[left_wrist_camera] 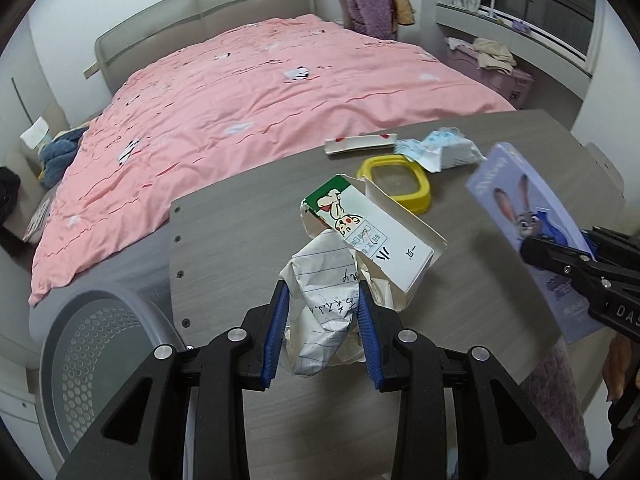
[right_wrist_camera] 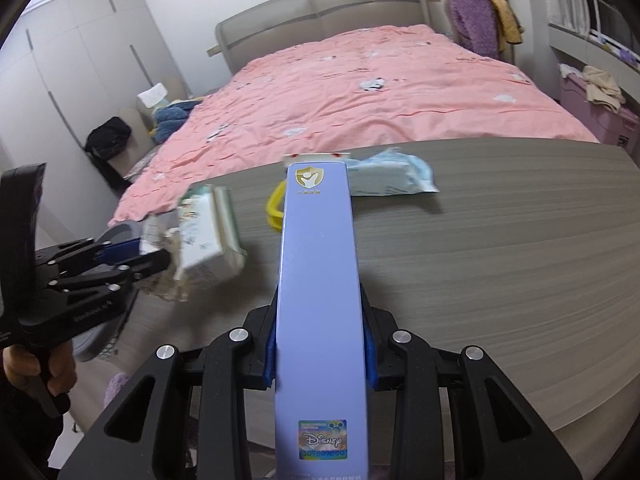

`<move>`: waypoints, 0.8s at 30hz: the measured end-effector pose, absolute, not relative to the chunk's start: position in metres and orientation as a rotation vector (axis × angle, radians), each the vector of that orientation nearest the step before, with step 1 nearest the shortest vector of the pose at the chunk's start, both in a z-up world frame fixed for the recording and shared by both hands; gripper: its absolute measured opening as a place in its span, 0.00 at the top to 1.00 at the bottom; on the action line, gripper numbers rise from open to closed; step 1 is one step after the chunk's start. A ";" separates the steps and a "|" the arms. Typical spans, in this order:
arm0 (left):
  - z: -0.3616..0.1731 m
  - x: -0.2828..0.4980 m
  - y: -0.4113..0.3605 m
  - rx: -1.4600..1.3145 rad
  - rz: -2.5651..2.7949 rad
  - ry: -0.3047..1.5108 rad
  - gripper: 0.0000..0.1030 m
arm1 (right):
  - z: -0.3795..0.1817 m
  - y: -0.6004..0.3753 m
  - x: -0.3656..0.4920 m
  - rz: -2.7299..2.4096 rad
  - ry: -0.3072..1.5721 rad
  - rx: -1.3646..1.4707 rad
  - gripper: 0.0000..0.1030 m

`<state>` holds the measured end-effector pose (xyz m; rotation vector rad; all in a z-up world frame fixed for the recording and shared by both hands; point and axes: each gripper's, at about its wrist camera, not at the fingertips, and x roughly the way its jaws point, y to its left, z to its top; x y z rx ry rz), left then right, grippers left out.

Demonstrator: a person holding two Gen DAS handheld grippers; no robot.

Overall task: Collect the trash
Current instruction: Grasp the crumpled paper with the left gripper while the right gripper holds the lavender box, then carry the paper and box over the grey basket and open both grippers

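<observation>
Crumpled paper (left_wrist_camera: 320,312) and a torn carton (left_wrist_camera: 372,232) are hanging above the table (left_wrist_camera: 248,240), pinched by the left gripper (left_wrist_camera: 323,320). The right gripper (right_wrist_camera: 320,356) is clamping a purple box (right_wrist_camera: 318,280). Wrappers (left_wrist_camera: 440,150) are lying beside a yellow lid (left_wrist_camera: 396,180).

A bed with a pink duvet (left_wrist_camera: 256,92) fills the room's middle. Beyond its far right corner hangs a purple garment (left_wrist_camera: 368,8); left of it stands a grey wardrobe (right_wrist_camera: 80,52).
</observation>
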<state>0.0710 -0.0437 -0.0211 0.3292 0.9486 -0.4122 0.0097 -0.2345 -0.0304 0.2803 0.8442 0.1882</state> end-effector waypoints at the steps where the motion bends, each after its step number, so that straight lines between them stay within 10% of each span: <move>1: -0.022 0.070 -0.045 0.334 -0.415 0.948 0.68 | -0.028 -0.229 0.009 0.213 0.840 0.275 0.70; 24: -0.004 0.049 -0.011 0.211 -0.428 0.907 0.68 | -0.042 -0.190 0.012 0.263 0.886 0.222 0.70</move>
